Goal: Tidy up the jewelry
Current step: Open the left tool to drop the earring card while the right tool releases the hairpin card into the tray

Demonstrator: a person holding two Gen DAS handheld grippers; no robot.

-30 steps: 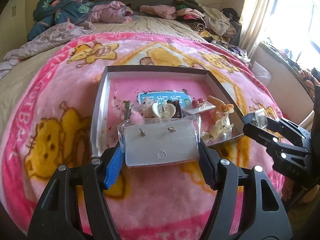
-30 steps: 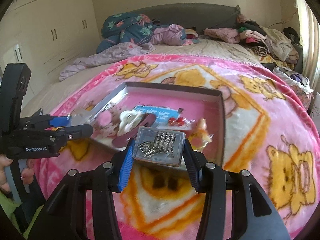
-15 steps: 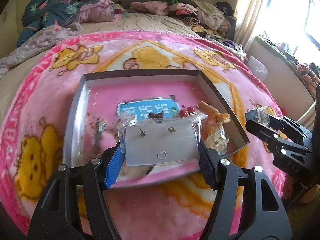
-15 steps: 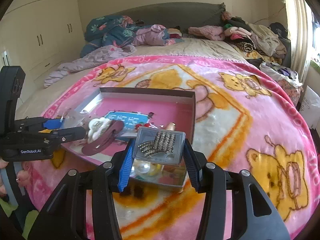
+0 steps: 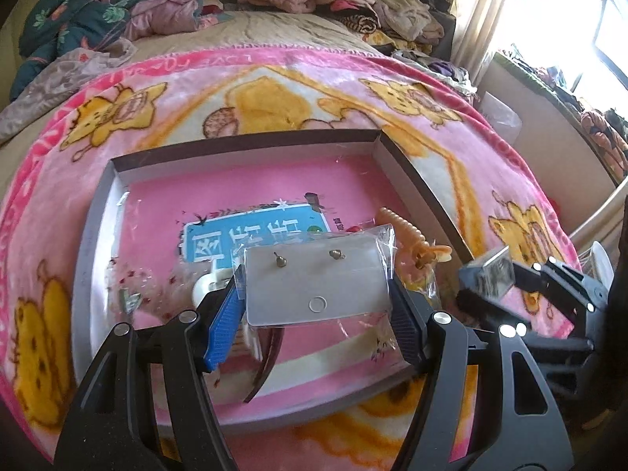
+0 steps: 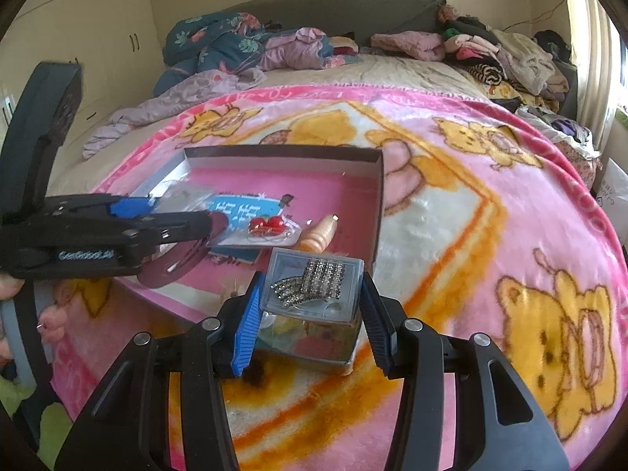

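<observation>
Left hand-held gripper [image 5: 318,306], its two fingers clamped from either side on a clear plastic packet with a pale card bearing two small ear studs [image 5: 314,280], held over the near part of a shallow box tray with a pink floor [image 5: 251,145]. Right hand-held gripper [image 6: 308,314], its fingers clamped on the sides of a small clear case holding rhinestone pieces [image 6: 314,284], held above the tray's near right corner. The tray rests on a pink cartoon-bear blanket [image 6: 490,235] spread over a bed. Lying in the tray: a blue printed card [image 5: 251,235] near the middle; a packet with two red beads [image 6: 269,227] just right of that card; a ribbed peach-coloured hair clip [image 6: 320,231] beside the beads, towards the right wall; and a dark maroon curved piece [image 5: 269,357], partly hidden under the left gripper, which cannot be identified. In the right wrist view the left gripper enters from the left edge, and fingers of the person's hand [image 6: 10,286] show at that edge beneath it. Crumpled clothes [image 6: 243,51] are piled along the far end of the bed by the grey headboard [image 6: 325,6].
</observation>
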